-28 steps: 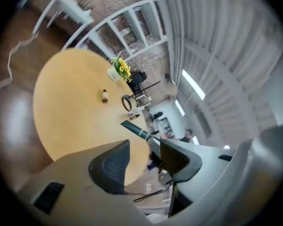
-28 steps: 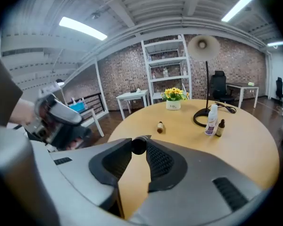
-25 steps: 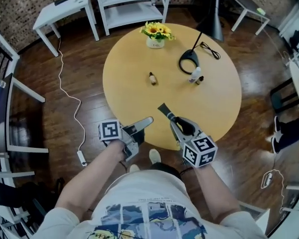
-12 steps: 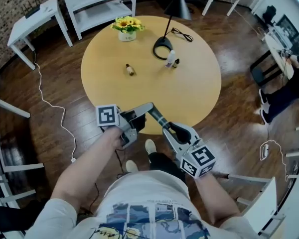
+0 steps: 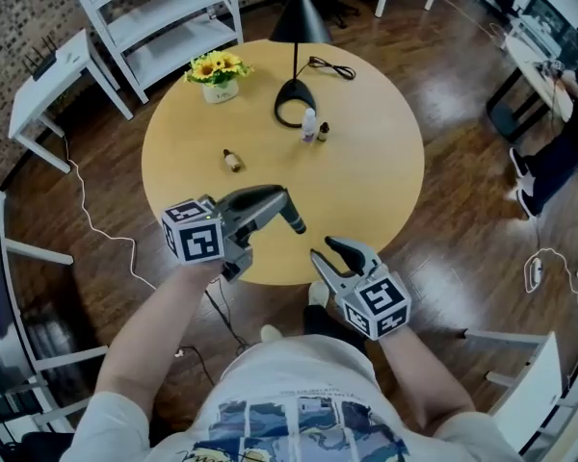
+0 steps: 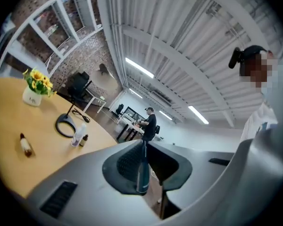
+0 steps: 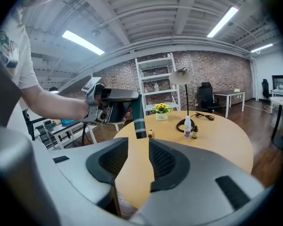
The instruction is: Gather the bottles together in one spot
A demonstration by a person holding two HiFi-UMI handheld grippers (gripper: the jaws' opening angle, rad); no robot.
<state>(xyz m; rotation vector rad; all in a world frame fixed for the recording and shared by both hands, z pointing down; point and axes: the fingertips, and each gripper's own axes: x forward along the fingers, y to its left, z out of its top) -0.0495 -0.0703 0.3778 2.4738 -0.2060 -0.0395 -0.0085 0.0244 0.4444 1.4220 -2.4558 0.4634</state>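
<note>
My left gripper (image 5: 279,200) is over the near part of the round table (image 5: 366,191). Its jaws have just been closing and are shut on a dark teal bottle (image 5: 293,217) with a pale band. The bottle stands between the pads in the left gripper view (image 6: 141,171). My right gripper (image 5: 329,251) sits at the table's near edge; its jaws have just been opening and nothing is between them. The right gripper view shows the held bottle (image 7: 137,119) just ahead of them. A small brown bottle (image 5: 232,161) lies on the table. A white bottle (image 5: 309,125) and a small dark bottle (image 5: 322,131) stand together.
A black lamp base (image 5: 291,104) with its cord sits beside the two standing bottles. A pot of yellow flowers (image 5: 217,75) is at the table's far left. White shelves (image 5: 164,17) and a white side table (image 5: 48,85) stand beyond. A person sits at far right.
The dark bottle has passed from my right gripper to my left. The left gripper rose, rolled and shut on it. The right gripper opened and drew back toward the table edge.
</note>
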